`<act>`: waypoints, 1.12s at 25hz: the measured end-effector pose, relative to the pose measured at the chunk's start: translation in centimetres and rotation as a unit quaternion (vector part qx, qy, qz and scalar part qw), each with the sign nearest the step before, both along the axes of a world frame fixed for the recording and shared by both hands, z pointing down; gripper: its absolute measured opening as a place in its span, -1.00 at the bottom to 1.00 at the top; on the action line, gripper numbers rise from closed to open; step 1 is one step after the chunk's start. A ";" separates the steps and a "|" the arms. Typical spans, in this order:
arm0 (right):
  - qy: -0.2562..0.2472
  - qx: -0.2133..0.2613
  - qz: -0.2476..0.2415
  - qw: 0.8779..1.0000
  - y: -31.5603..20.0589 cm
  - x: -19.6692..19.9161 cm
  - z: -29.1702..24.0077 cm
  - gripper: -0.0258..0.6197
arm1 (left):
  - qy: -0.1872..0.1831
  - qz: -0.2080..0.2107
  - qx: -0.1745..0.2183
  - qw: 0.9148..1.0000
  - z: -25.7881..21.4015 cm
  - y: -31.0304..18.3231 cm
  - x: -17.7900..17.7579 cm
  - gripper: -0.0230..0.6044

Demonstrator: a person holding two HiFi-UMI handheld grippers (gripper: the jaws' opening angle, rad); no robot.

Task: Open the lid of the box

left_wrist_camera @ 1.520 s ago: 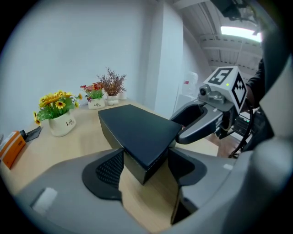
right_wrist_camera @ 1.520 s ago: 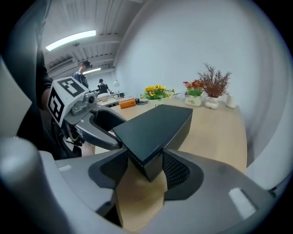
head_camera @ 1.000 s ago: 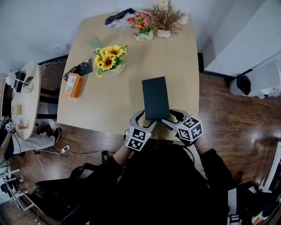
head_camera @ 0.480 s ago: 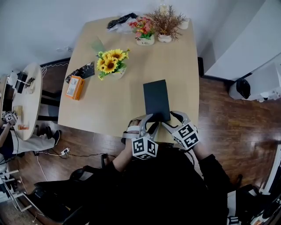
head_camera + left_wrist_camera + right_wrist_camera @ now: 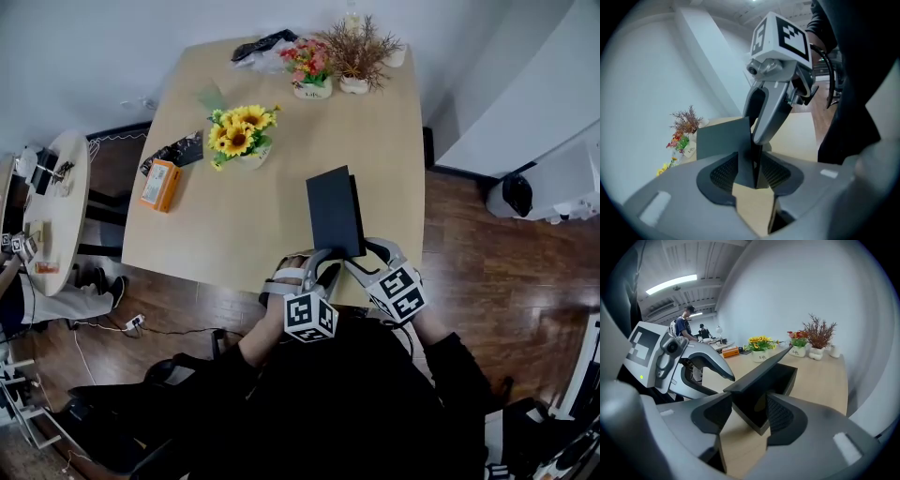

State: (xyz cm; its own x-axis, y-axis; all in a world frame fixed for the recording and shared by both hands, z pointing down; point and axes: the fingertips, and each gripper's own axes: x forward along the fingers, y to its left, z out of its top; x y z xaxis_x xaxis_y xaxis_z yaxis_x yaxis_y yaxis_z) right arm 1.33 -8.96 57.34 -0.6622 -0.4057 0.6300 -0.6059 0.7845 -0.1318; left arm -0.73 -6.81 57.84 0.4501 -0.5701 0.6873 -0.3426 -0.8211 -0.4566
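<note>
A flat black box (image 5: 357,221) lies near the table's front edge. Its lid (image 5: 330,212) is tilted up off the base. My left gripper (image 5: 323,263) pinches the lid's near edge. In the left gripper view the thin lid (image 5: 723,138) stands between the pads of that gripper (image 5: 750,168), and the jaws are still closing on it. My right gripper (image 5: 361,256) straddles the near corner of the base (image 5: 783,378), under the raised lid (image 5: 759,367). That gripper (image 5: 747,416) is closing, with a gap still showing beside its left pad.
A sunflower pot (image 5: 239,137), an orange carton (image 5: 156,183) and a black pouch (image 5: 178,148) sit on the table's left half. Two more flower pots (image 5: 307,64) and a black bag (image 5: 261,42) stand at the far end. A round side table (image 5: 56,211) is at the left.
The lid lay flat on the box; it is now tilted up off the base. The left gripper turned, shifted right and closed on the lid's near edge. The right gripper narrowed slightly.
</note>
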 end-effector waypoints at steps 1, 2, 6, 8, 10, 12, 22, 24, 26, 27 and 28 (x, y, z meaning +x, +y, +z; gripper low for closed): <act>0.001 0.003 -0.003 1.000 0.0 -0.2 -0.2 -0.23 | -0.002 -0.006 0.008 1.000 0.0 -0.2 -0.2 -0.49; 0.003 0.006 -0.007 1.000 0.1 -0.4 -0.4 -0.23 | -0.005 -0.014 0.018 1.000 -0.1 -0.5 -0.4 -0.49; 0.027 0.026 -0.024 0.999 0.3 -1.2 -1.0 -0.33 | 0.020 -0.051 0.010 0.998 0.0 -1.0 -0.7 -0.66; 0.023 0.022 -0.024 0.999 0.4 -1.4 -1.1 -0.33 | 0.074 -0.086 -0.019 0.993 -0.2 -1.0 -0.9 -0.69; -0.011 0.009 -0.006 1.000 0.3 -1.1 -1.8 -0.33 | 0.154 -0.127 -0.056 0.978 -0.8 -1.0 -1.3 -0.70; -0.051 0.004 0.033 0.998 -0.5 -0.1 -2.7 -0.33 | 0.252 -0.169 -0.099 0.948 -1.4 -1.0 -2.3 -0.70; -0.085 -0.124 0.184 0.971 -3.8 3.3 3.8 -0.53 | 0.505 -0.317 -0.231 0.769 -0.6 0.4 -9.1 -0.90; -0.098 -0.133 0.191 0.967 -3.6 3.3 3.9 -0.57 | 0.524 -0.344 -0.254 0.737 0.5 0.7 -10.2 -0.85; -0.101 -0.137 0.188 0.967 -3.4 3.0 3.8 -0.71 | 0.533 -0.361 -0.270 0.716 1.4 1.0 -10.9 -0.81; -0.099 -0.139 0.186 0.968 -3.4 2.8 3.8 -0.71 | 0.535 -0.370 -0.278 0.707 1.9 1.1 -11.2 -0.79; -0.099 -0.142 0.185 0.968 -3.5 2.8 3.8 -0.72 | 0.539 -0.383 -0.287 0.693 2.4 1.4 -11.6 -0.79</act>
State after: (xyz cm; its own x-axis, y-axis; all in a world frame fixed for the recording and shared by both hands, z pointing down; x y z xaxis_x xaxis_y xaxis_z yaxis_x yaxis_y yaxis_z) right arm 4.13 -12.42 61.17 -0.6241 -0.4674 0.6262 -0.7790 0.4349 -0.4517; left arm -12.30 -5.45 60.22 0.5949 -0.6979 0.3989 -0.6662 -0.1503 0.7305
